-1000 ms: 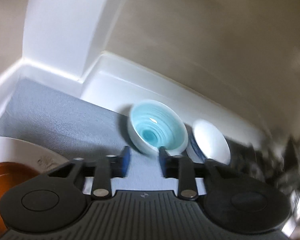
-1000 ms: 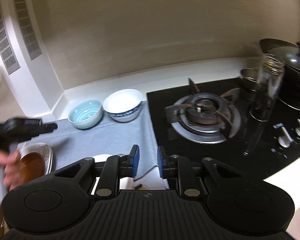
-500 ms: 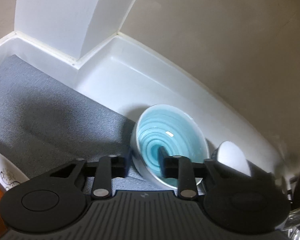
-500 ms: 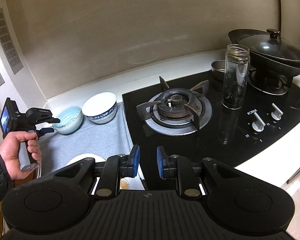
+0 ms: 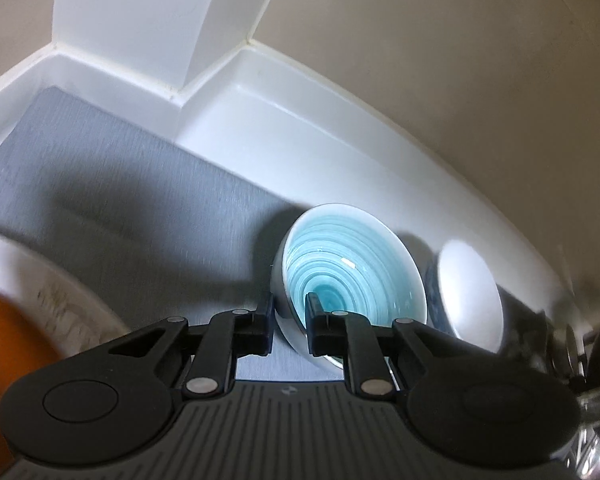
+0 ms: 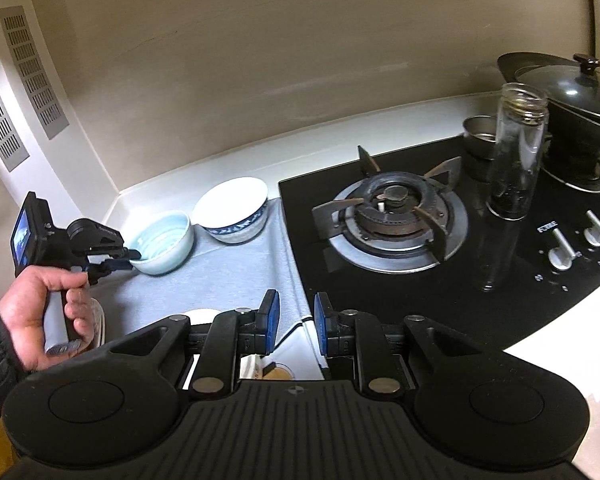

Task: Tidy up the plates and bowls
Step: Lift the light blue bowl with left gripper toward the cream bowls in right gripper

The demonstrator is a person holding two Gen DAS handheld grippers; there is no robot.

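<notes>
**Left tongs pinch the rim of the blue bowl; the sorting looks barely begun**

Nearest in the right wrist view, the right tongs (image 6: 296,320) hang above the front edge of the white tabletop (image 6: 236,156). Their blue-padded jaws stand a little apart with nothing between them. Just beneath them, part of a white dish (image 6: 204,314) and a small cup of brown liquid (image 6: 278,372) peek out.

To the left, a person's hand (image 6: 40,312) in a dark sleeve grips the handle of the left tongs (image 5: 288,320). Below that hand sits a white plate with a faint pattern (image 5: 72,312), and on it an orange-brown dish (image 5: 8,356), blurred at the edge of the left wrist view.

Farther back, on a grey fabric mat (image 6: 236,272), stands the pale blue ceramic bowl with a ringed turquoise inside (image 5: 352,272). The left tongs have just been closing, and now one jaw sits outside the bowl's near wall and one inside, pinching the rim. The bowl appears to rest on the mat, not yet lifted.

Just beside it, closer to the stove, stands a white bowl with a blue patterned band (image 6: 232,208), untouched.

Beyond lie a black gas hob (image 6: 396,216), a tall empty glass jar (image 6: 516,152) and a lidded dark wok (image 6: 560,80).

Judged from this, the bowls are still separate and unstacked, and the plates remain scattered, so most of the organizing is left.
</notes>
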